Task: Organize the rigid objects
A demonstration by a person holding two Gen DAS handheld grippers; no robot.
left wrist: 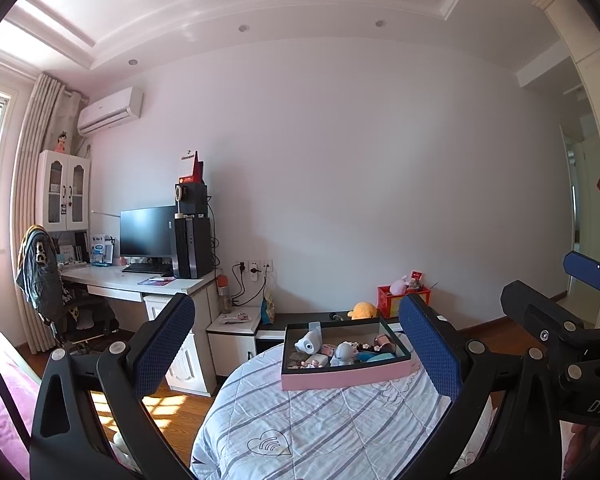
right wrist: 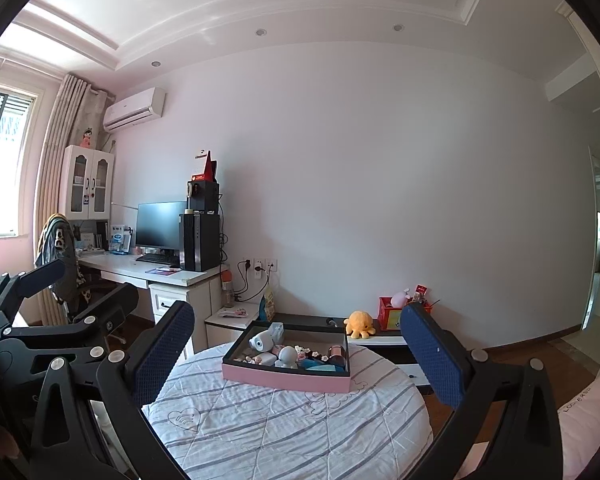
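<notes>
A pink tray point(left wrist: 340, 378) with a dark inside sits on a round table with a striped quilt cover point(left wrist: 320, 432). It holds several small rigid items, among them a white camera-like toy point(left wrist: 307, 344) and a grey figurine point(left wrist: 342, 354). The tray also shows in the right wrist view point(right wrist: 284, 380), with the white toy point(right wrist: 260, 340) and figurine point(right wrist: 287, 357). My left gripper point(left wrist: 296, 348) is open and empty, well short of the tray. My right gripper point(right wrist: 298, 350) is open and empty, also short of it. Each gripper shows at the edge of the other's view.
A low dark shelf behind the table carries a yellow plush octopus point(right wrist: 359, 324) and a red box point(right wrist: 394, 314). A white desk point(left wrist: 140, 284) with monitor, computer tower and a chair point(left wrist: 60, 300) stands at the left. A pink bed point(right wrist: 592, 420) lies at the right.
</notes>
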